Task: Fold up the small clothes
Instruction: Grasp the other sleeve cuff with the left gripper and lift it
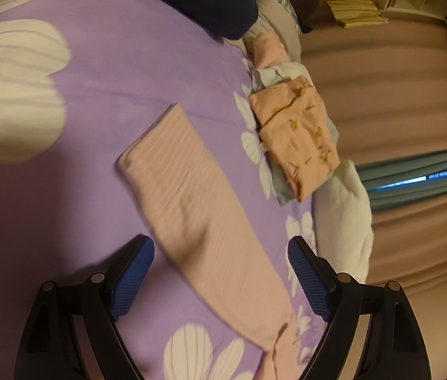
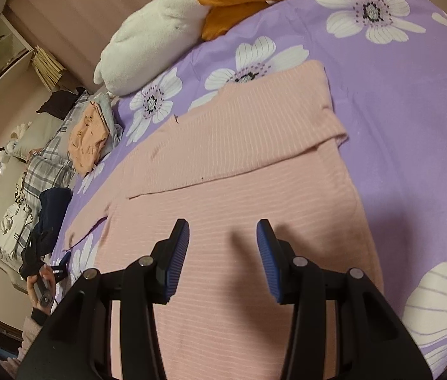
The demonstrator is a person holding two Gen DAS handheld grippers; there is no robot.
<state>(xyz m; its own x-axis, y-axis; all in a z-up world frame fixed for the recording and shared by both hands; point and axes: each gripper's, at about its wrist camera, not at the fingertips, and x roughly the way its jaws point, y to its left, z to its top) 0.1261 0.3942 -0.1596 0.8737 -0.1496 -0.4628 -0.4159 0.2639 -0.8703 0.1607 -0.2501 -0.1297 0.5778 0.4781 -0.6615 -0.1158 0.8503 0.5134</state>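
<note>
A pink ribbed top point(image 2: 239, 171) lies flat on the purple flowered bedsheet point(image 2: 407, 101), one sleeve folded across its chest. My right gripper point(image 2: 222, 226) is open and empty just above the top's lower body. In the left wrist view a long pink sleeve point(image 1: 191, 196) runs diagonally across the sheet point(image 1: 112, 72). My left gripper point(image 1: 220, 247) is open and empty, its blue pads either side of the sleeve.
A folded peach printed garment point(image 1: 296, 133) sits on other folded clothes near the sheet's edge; it also shows in the right wrist view point(image 2: 87, 139). A white plush toy point(image 2: 153, 31) with orange parts lies by the headboard. Plaid pillows point(image 2: 46, 164) and dark clothes point(image 2: 52, 212) lie at the left.
</note>
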